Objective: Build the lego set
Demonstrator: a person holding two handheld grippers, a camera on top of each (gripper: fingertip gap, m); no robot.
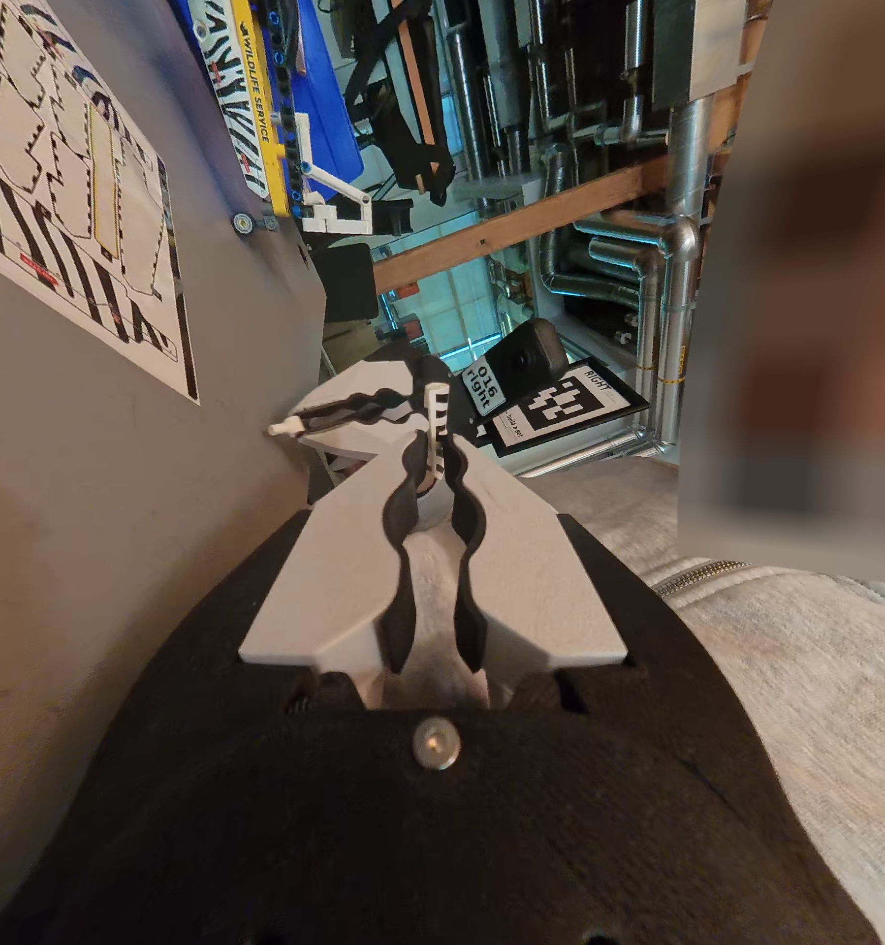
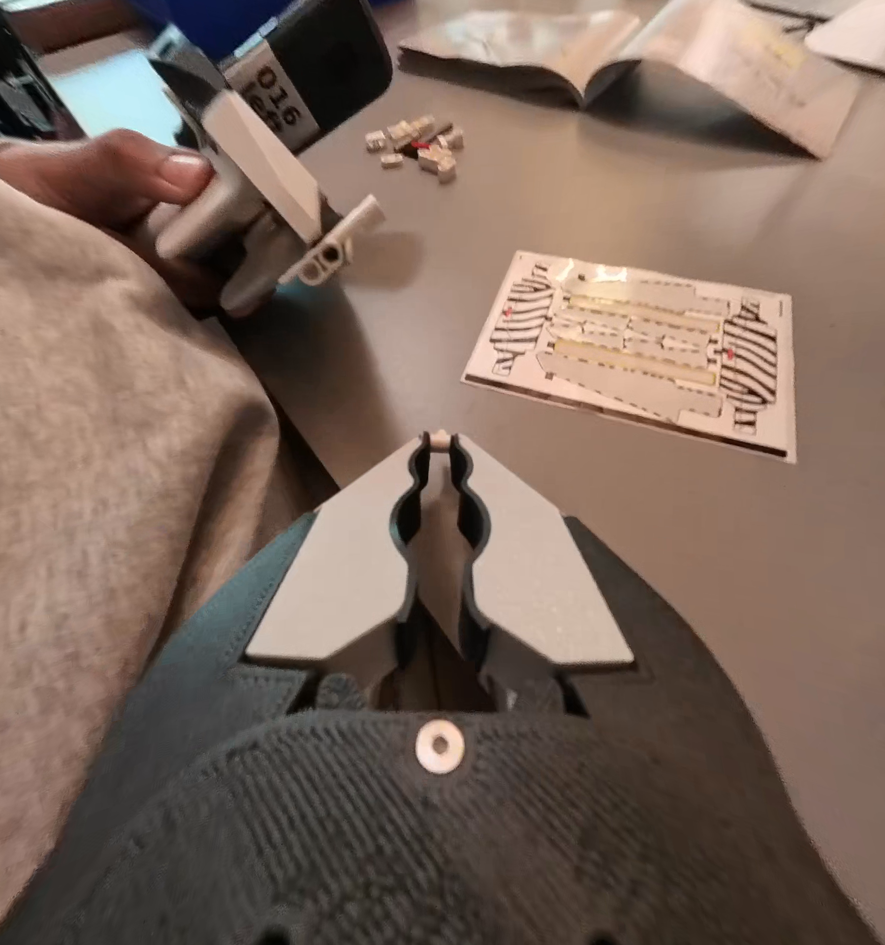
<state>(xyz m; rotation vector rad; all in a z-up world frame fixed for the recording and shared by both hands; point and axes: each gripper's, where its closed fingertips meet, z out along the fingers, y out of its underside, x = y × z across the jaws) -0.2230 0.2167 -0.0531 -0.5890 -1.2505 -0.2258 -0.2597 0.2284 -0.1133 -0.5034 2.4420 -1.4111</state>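
Observation:
My left gripper [image 1: 436, 447] is shut on a white Lego beam [image 1: 438, 414] with black stripes and holds it in the air. In the right wrist view that gripper [image 2: 313, 236] is at upper left, and the beam [image 2: 337, 244] sticks out of its tips, showing round holes. My right gripper [image 2: 439, 444] is shut on a small white peg [image 2: 439, 440] just above the grey table [image 2: 635, 562]. In the left wrist view the right gripper [image 1: 302, 424] lies just beyond my left tips, with the peg [image 1: 281, 428] pointing at the table.
A zebra-striped sticker sheet [image 2: 635, 353] lies flat on the table, also visible in the left wrist view [image 1: 72, 179]. Several small loose pieces [image 2: 420, 145] and an open booklet [image 2: 583, 56] lie farther back. A part-built yellow, blue and white model [image 1: 277, 128] stands at the far edge. A beige sleeve [image 2: 98, 434] fills the left. Tip to tip, the grippers are about 7 cm apart.

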